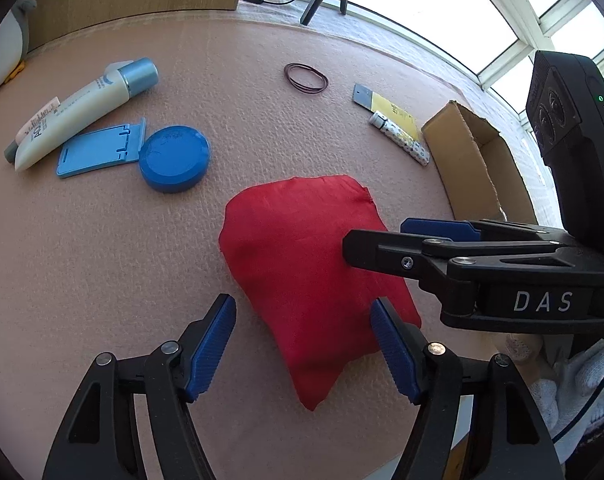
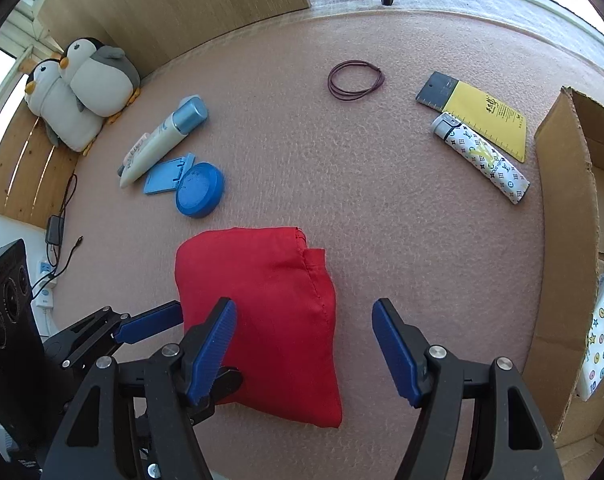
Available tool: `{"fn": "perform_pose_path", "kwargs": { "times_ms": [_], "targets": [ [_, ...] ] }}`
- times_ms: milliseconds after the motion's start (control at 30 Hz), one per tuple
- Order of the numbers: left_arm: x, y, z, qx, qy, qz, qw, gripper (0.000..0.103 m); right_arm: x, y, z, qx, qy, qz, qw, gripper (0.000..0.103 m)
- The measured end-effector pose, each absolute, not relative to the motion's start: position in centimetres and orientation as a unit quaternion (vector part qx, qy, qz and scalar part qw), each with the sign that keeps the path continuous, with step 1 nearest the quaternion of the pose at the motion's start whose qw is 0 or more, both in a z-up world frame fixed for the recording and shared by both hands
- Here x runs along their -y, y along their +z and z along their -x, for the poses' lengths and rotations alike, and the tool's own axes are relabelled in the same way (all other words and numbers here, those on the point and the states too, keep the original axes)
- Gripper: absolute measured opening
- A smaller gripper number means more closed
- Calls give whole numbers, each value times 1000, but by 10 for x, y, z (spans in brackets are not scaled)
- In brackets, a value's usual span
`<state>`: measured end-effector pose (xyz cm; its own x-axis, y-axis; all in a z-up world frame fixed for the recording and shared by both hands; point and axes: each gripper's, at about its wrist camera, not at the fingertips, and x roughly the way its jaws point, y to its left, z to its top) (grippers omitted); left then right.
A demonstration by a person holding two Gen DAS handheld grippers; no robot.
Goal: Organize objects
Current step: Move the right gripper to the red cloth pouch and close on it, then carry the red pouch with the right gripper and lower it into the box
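Note:
A red cloth pouch [image 1: 302,260] [image 2: 261,320] lies on the pink mat. My left gripper [image 1: 304,344] stands open astride its near end, the right pad at the cloth's edge and the left pad clear of it. My right gripper [image 2: 304,344] is also open, with its left finger over the pouch and its right finger over bare mat. In the left wrist view the right gripper's fingers [image 1: 434,229] reach over the pouch from the right. In the right wrist view a left gripper finger [image 2: 149,322] touches the pouch's left edge.
On the mat lie a cream tube [image 1: 81,108], a blue stand [image 1: 97,150], a blue round lid [image 1: 175,159], dark hair ties [image 1: 306,78], a yellow ruler card [image 2: 486,120] and a patterned lighter [image 2: 482,156]. An open cardboard box [image 2: 562,200] stands at the right; plush penguins [image 2: 81,84] sit far left.

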<state>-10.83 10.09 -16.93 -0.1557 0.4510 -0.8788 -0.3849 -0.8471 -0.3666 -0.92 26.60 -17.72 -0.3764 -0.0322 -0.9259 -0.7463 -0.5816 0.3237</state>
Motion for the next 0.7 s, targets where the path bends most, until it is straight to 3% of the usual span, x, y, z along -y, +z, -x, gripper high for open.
{"fn": "perform_pose_path", "kwargs": {
  "times_ms": [67, 200, 433, 700],
  "targets": [
    [-101, -171, 108, 36, 755, 592, 281, 66, -264, -179, 10, -392, 734, 500, 239, 66],
    [-101, -171, 108, 42, 753, 591, 286, 62, -261, -180, 12, -403, 737, 494, 223, 51],
    [-108, -155, 108, 30, 762, 577, 293, 54, -259, -175, 6, -415, 742, 474, 228, 50],
    [-145, -115, 110, 7, 778, 537, 325, 53, -264, -135, -22, -396, 766, 434, 262, 50]
  ]
}}
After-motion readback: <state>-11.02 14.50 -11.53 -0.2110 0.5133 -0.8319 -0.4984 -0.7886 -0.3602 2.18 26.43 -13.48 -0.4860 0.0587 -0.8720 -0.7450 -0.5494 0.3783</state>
